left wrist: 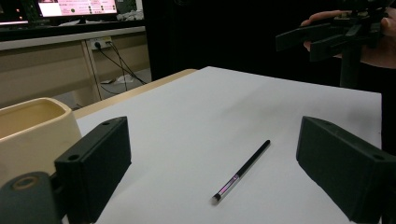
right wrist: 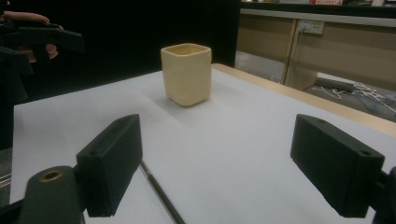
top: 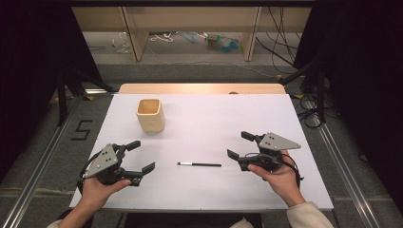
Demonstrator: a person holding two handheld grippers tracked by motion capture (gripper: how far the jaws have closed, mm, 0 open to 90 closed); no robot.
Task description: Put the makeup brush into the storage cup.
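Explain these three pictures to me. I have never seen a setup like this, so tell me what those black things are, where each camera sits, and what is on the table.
A person holds a two-jaw tool in each hand: the left gripper and the right gripper. One camera looks down from above; the other two ride on the grippers, looking out between their own black jaws. On the white table lie a black pen, between the grippers, and a cream square cup, standing upright farther back. Both grippers are open and hold nothing; the pen lies untouched.
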